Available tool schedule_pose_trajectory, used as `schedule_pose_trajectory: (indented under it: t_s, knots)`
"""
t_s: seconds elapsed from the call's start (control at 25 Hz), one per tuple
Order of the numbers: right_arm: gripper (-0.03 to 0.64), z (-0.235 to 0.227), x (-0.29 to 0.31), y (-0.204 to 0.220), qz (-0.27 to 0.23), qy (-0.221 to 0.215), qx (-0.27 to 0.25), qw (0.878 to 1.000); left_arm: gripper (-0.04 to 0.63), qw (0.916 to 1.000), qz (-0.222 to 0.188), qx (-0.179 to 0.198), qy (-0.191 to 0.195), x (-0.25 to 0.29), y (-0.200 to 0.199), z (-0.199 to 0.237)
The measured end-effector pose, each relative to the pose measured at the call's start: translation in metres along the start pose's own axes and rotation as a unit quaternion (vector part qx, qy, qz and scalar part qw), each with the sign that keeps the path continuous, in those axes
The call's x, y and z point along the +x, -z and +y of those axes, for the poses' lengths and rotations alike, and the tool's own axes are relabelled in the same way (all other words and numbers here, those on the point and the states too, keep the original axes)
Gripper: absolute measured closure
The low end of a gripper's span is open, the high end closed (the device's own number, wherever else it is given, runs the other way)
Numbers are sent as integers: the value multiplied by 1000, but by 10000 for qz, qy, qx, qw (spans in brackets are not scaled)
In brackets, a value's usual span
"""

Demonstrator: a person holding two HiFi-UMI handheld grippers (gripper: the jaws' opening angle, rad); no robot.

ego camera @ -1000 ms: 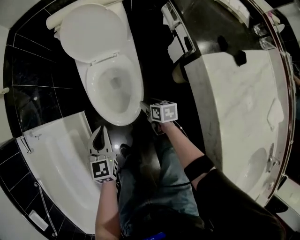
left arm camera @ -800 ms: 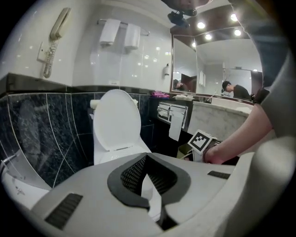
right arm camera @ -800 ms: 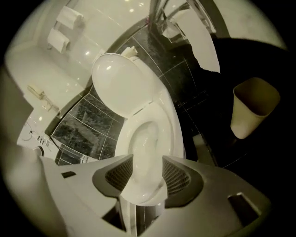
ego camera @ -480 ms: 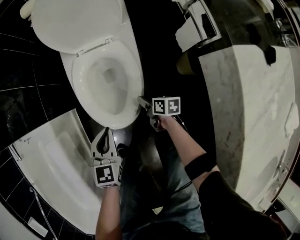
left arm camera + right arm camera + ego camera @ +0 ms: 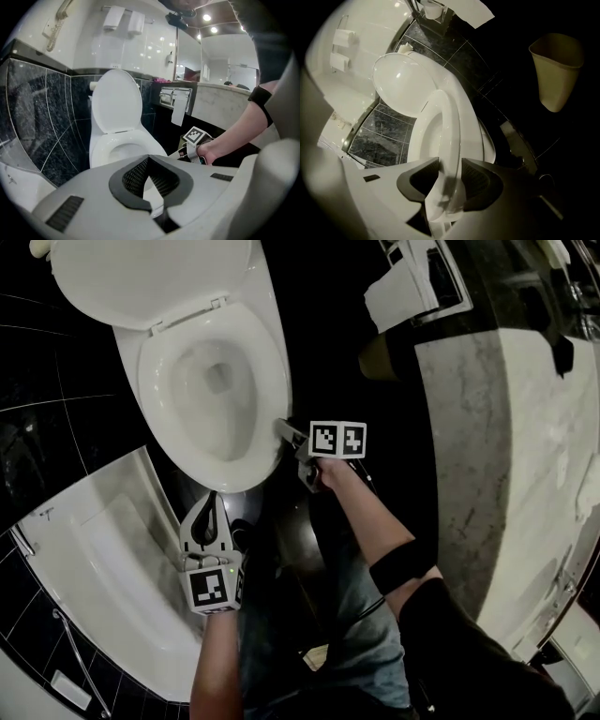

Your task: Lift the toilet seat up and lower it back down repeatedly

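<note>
The white toilet seat [image 5: 270, 381] lies low over the bowl, and the lid [image 5: 150, 277] stands up against the wall. My right gripper [image 5: 286, 432] is at the seat's front right rim. In the right gripper view the seat [image 5: 447, 122] runs between the right gripper's [image 5: 450, 174] pads, which have just been closing and now press on the rim. My left gripper [image 5: 214, 498] hangs in front of the bowl beside the tub, shut and holding nothing. In the left gripper view the left gripper's [image 5: 149, 159] tips meet, and the toilet stands beyond them.
A bathtub [image 5: 103, 559] curves along the left. A marble counter [image 5: 506, 427] fills the right side, with a paper holder [image 5: 412, 287] at its far end. A beige waste bin [image 5: 555, 70] stands on the dark floor right of the toilet. My jeans-clad legs [image 5: 347, 615] are below.
The view has swung toward the toilet, which now looks larger. My right gripper has rolled a little at the seat's front right rim. The left gripper stays beside the tub.
</note>
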State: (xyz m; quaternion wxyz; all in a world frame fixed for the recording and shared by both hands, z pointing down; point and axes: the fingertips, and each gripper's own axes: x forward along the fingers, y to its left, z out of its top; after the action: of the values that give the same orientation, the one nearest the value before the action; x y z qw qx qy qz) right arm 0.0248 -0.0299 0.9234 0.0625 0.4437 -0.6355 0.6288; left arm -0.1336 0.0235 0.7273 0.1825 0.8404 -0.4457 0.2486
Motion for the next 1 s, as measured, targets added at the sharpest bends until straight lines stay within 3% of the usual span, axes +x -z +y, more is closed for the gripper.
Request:
schedule_pose_trajectory:
  t_s: [0.2, 0.84, 1.0]
  knots:
    - [491, 3, -2, -2, -27, 14, 84, 10000, 607, 10000, 28, 3, -70, -2, 3, 3]
    - [505, 25, -22, -9, 54, -24, 294, 9996, 607, 9999, 8, -112, -32, -23, -5, -3]
    - [508, 34, -31, -13, 82, -53, 357, 9993, 607, 9992, 160, -372, -59, -41, 0, -10]
